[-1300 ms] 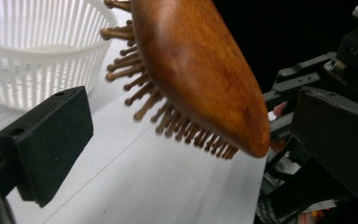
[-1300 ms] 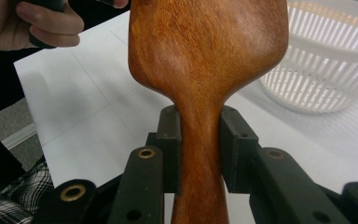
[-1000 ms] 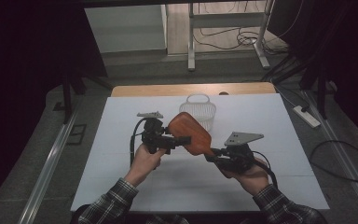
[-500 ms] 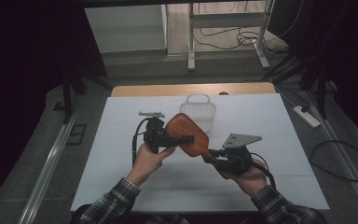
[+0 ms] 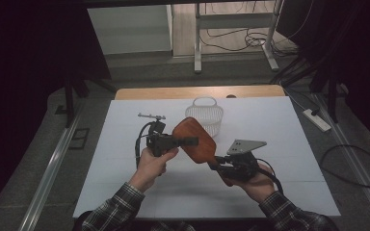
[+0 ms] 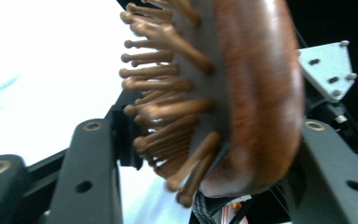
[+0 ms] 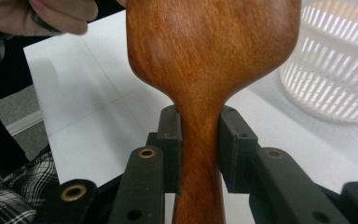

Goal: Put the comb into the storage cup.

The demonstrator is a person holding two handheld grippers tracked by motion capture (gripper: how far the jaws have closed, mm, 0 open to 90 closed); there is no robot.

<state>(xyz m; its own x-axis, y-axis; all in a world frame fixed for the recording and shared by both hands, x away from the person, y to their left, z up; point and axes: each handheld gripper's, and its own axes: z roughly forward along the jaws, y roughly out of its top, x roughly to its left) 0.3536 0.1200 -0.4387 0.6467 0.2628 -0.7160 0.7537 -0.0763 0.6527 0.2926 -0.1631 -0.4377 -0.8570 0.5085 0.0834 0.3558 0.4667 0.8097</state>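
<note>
My left claw point(image 5: 189, 141) has just been closing, and its jaws now stand on either side of the wooden hairbrush point(image 5: 196, 140) head, one against the bristle point(image 6: 168, 112) side and one against the smooth back. The brush hangs tilted in the air above the white tabletop point(image 5: 279, 125), just in front of the white basket point(image 5: 207, 114). My right claw point(image 5: 217, 166) is clamped on the brush's narrow handle, its pads pressed to both sides of the wood.
</note>
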